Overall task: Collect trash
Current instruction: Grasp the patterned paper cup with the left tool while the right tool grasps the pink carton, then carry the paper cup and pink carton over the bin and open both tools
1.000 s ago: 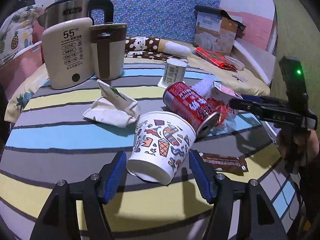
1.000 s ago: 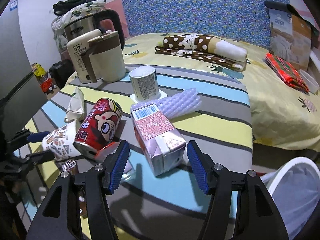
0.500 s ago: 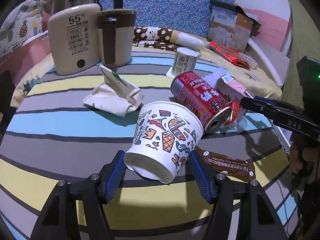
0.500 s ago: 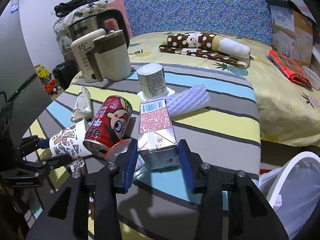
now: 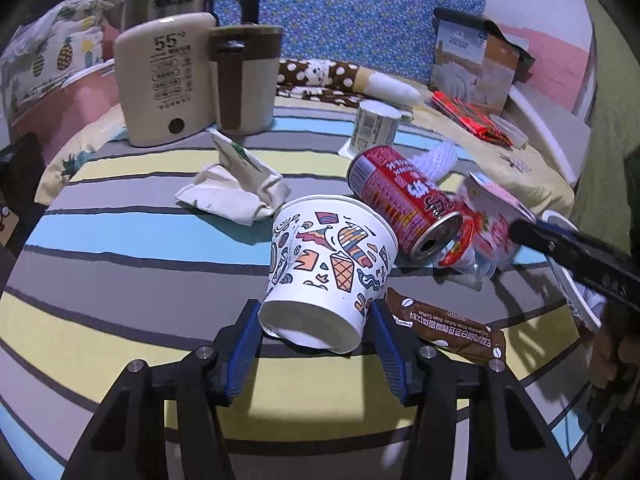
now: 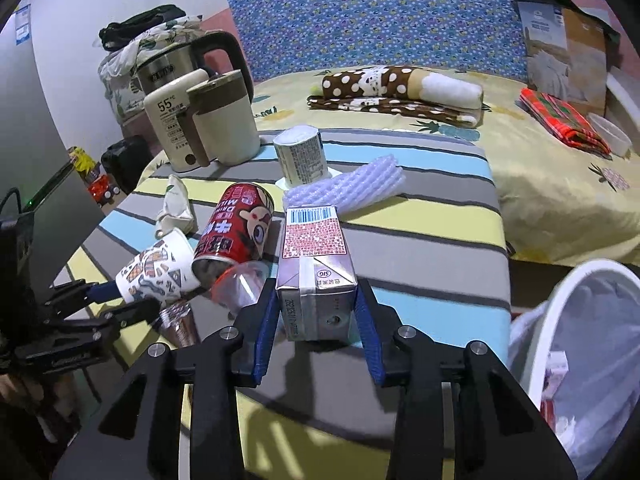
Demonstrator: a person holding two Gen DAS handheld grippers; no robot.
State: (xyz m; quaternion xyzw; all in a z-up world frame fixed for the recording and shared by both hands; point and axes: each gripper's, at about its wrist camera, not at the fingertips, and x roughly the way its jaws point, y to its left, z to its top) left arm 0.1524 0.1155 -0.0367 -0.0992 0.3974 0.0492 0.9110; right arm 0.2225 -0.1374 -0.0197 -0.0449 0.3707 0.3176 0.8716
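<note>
My left gripper is shut on a patterned paper cup lying on its side on the striped table. My right gripper is shut on a pink milk carton lying on the table. Between them lie a red drink can, a crumpled clear plastic wrapper and a brown coffee sachet. A white bin with a plastic liner stands right of the table in the right wrist view.
A crumpled white cloth bag, a small white pot and white foam netting lie on the table. A beige kettle and jug stand at the back left. A bed lies behind.
Both grippers have closed, the left onto the paper cup, the right onto the milk carton. Both moved in closer to their objects.
</note>
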